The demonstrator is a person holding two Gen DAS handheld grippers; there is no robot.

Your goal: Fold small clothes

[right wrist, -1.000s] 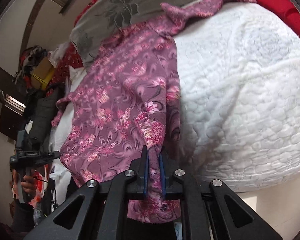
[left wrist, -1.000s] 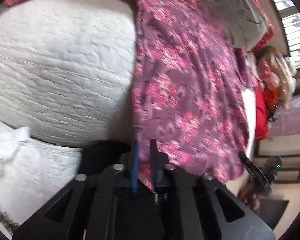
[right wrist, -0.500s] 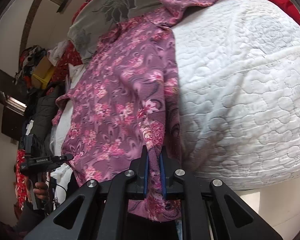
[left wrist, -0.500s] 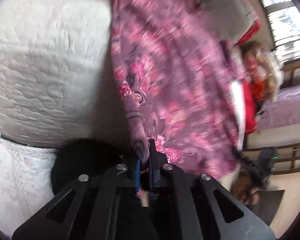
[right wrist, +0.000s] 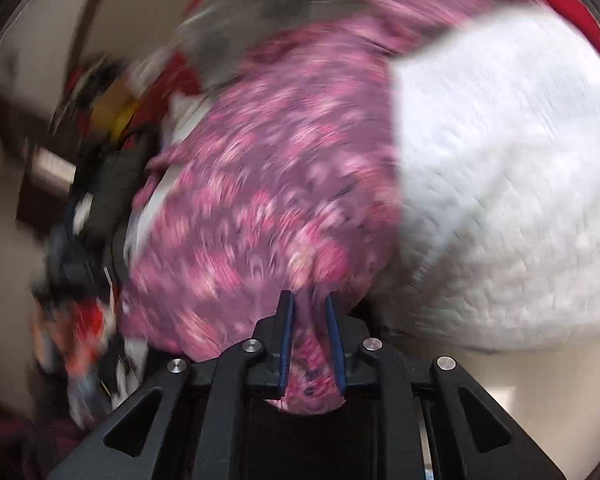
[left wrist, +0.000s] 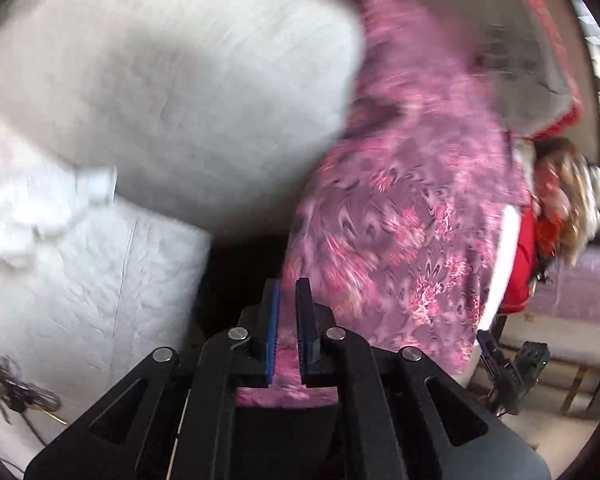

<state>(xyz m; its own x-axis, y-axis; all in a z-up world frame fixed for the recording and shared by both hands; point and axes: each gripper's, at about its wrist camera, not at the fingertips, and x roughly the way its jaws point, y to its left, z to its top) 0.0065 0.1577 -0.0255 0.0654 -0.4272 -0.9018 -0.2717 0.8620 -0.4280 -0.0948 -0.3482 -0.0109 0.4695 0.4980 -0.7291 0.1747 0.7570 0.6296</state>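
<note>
A purple garment with pink flowers (left wrist: 412, 200) lies spread over a white quilted bed cover (left wrist: 180, 80). My left gripper (left wrist: 287, 284) is shut on the garment's near edge, and the cloth runs down between its blue pads. In the right wrist view the same garment (right wrist: 260, 200) lies left of the quilt (right wrist: 500, 180). My right gripper (right wrist: 309, 296) has a bunched fold of it between its fingers. Its jaws are opening, and the pads stand slightly off the cloth. Both views are blurred by motion.
A grey flowered pillow (left wrist: 532, 52) and a red blanket (left wrist: 524, 264) lie beyond the garment. A heap of clothes (left wrist: 564, 200) sits at the right. White crumpled fabric (left wrist: 40, 208) and a bunch of keys (left wrist: 16, 388) are at the left.
My left gripper closed on the garment's edge and moved sideways along the bed with it. My right gripper's jaws have spread a little around the fold, and both views have become blurred.
</note>
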